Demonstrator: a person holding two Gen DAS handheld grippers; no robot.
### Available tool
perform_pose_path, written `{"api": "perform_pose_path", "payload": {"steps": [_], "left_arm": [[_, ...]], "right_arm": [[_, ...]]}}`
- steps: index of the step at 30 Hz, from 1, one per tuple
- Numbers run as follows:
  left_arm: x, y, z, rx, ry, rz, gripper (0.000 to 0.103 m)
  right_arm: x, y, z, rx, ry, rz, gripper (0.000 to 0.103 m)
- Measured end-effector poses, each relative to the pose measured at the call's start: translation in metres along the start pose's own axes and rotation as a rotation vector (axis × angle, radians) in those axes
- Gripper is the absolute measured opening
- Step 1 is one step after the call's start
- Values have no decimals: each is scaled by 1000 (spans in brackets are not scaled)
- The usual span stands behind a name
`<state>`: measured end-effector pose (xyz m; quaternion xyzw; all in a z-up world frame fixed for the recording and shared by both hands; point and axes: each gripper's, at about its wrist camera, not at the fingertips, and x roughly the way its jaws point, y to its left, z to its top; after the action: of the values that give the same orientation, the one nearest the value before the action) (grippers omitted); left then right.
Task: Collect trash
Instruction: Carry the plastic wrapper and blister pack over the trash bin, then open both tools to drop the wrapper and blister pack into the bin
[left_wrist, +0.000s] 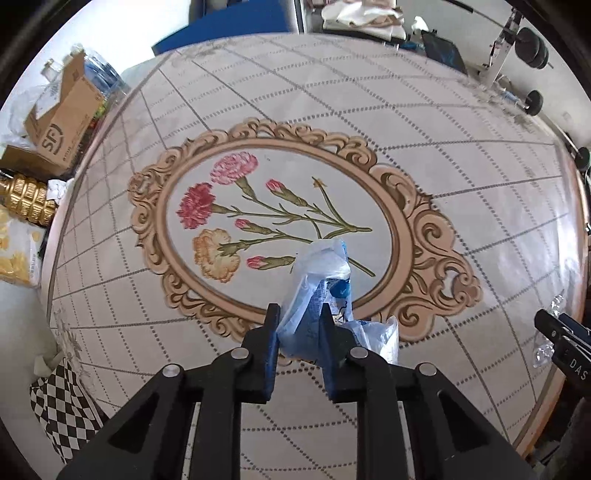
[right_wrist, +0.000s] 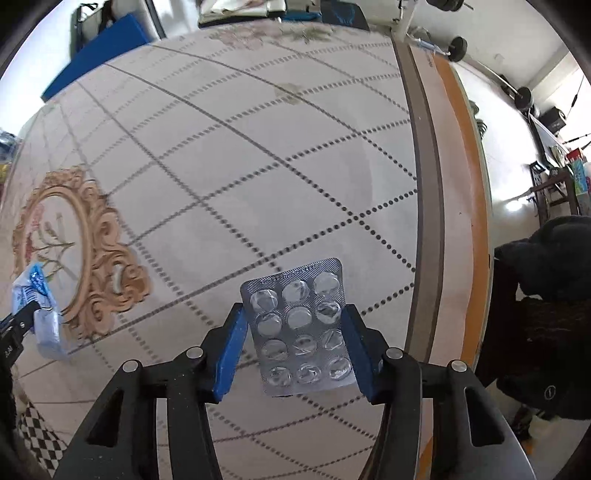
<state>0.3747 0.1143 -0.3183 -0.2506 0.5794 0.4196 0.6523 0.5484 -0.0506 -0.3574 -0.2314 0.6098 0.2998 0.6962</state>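
- Left tongs (left_wrist: 298, 317): closed on crumpled blue-and-white plastic wrapper (left_wrist: 320, 273), above floral-patterned desk (left_wrist: 443, 155).
- Right tongs (right_wrist: 293, 325): clamped on silver foil blister pack (right_wrist: 301, 326), blisters emptied.

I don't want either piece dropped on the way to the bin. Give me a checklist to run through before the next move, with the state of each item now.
1. Left claw shut on the blue-and-white plastic wrapper: ok.
2. Right claw shut on the empty blister pack, pads on both long edges: ok.
3. Blister pack pockets all empty, so it is trash: ok, they look crushed and clear.
4. Wrapper fully off the tablecloth: cannot tell; its loose end hangs low.
5. Bin or trash bag in sight: not ok, neither view shows one.
6. The two claws apart from each other: ok.
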Motion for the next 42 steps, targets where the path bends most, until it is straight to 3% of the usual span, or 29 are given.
{"api": "perform_pose_path", "payload": {"steps": [7, 8, 13, 19, 24, 30, 33, 37, 42], "left_arm": [[-58, 18, -38, 3, -97, -33, 14], [-60, 25, -43, 4, -108, -36, 14], [-96, 62, -94, -11, -167, -60, 14], [-124, 130, -184, -53, -190, -104, 14], [-103, 180, -265, -102, -103, -122, 14], [-14, 225, -362, -243, 127, -127, 14], [67, 239, -400, -350, 253, -175, 14], [192, 248, -432, -497, 377, -294, 15], [329, 235, -451, -558, 486, -412, 19]], "right_arm": [[-44, 21, -42, -28, -62, 56, 54], [-51, 26, -33, -28, -68, 62, 54], [-88, 42, -68, -31, -116, 149, 55], [-134, 79, -169, -46, -152, 227, 55], [-128, 112, -271, -69, -53, 316, 55], [-62, 152, -377, -152, 159, 330, 55], [4, 172, -417, -198, 258, 295, 55], [106, 190, -439, -238, 296, 235, 55], [242, 199, -447, -258, 315, 152, 55]]}}
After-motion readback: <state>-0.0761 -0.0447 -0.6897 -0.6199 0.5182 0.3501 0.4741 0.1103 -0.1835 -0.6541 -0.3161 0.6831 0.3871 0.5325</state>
